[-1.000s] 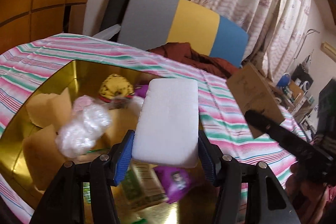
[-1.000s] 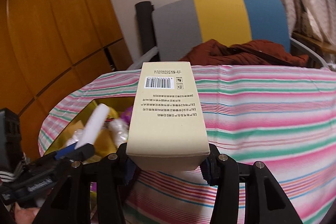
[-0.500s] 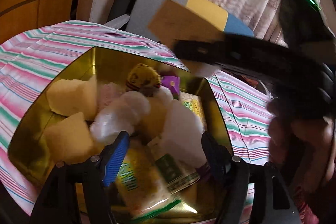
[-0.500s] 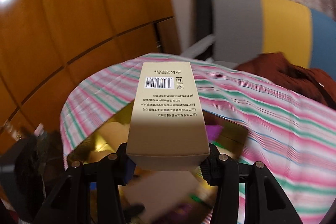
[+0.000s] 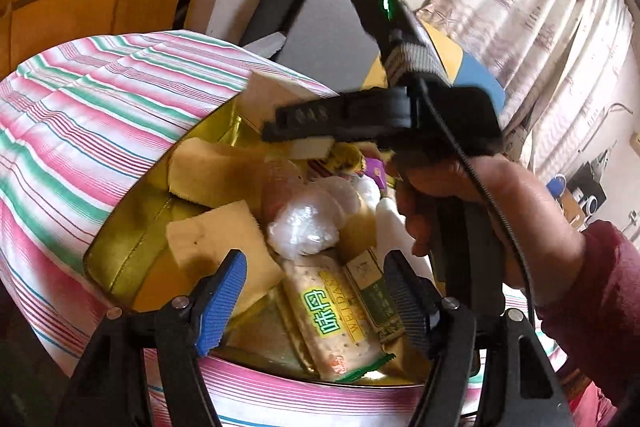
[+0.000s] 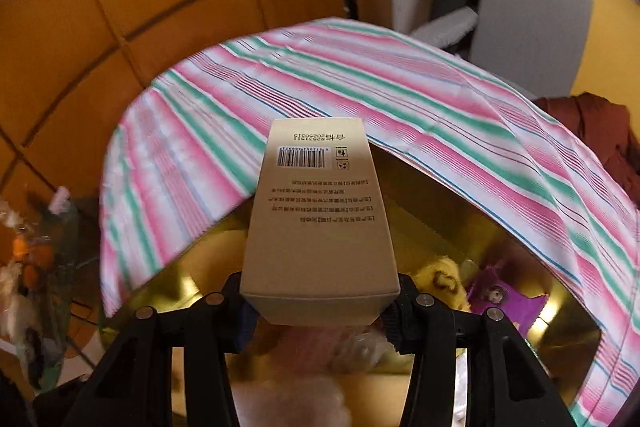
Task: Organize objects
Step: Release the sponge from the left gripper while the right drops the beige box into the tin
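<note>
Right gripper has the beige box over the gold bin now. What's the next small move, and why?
Probably lower the beige box a little toward the far corner of the gold bin, then open. The right gripper is shut on it above the bin's contents; the left gripper is open and empty.

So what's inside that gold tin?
The gold tin holds yellow sponges, a clear plastic bundle, a cracker pack, a purple packet and a white block. Whatever lies beneath the pile is covered.

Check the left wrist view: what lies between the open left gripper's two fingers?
Nothing is gripped by the left gripper. Seen past the gap, the cracker packet lies in the gold box.
</note>
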Demonstrator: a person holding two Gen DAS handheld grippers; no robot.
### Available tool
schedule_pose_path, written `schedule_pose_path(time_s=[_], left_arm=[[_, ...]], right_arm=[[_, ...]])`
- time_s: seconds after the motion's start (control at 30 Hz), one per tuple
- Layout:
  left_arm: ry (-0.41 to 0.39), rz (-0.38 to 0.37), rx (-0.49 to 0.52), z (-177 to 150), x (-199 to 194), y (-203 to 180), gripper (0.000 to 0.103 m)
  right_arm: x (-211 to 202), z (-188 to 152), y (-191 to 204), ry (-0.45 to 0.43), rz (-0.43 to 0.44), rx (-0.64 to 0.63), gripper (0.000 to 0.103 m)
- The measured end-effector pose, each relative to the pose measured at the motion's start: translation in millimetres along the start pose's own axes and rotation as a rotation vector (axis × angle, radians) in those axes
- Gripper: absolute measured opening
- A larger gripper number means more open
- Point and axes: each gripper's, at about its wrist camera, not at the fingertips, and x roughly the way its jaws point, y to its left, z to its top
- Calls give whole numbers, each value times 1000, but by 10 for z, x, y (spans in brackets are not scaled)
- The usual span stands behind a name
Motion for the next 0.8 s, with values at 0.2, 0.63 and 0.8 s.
schedule_pose_path(time_s=[0.2, 0.63, 0.8], left_arm=[[-6, -2, -31, -25, -14, 62, 72], [-28, 35, -46, -24, -50, 86, 72], [-31, 41, -33, -19, -79, 30, 72]], right_arm=[[-34, -113, -286, 53, -111, 3, 52], [-676, -398, -290, -184, -185, 64, 42], [-387, -267, -227, -138, -179, 55, 37]])
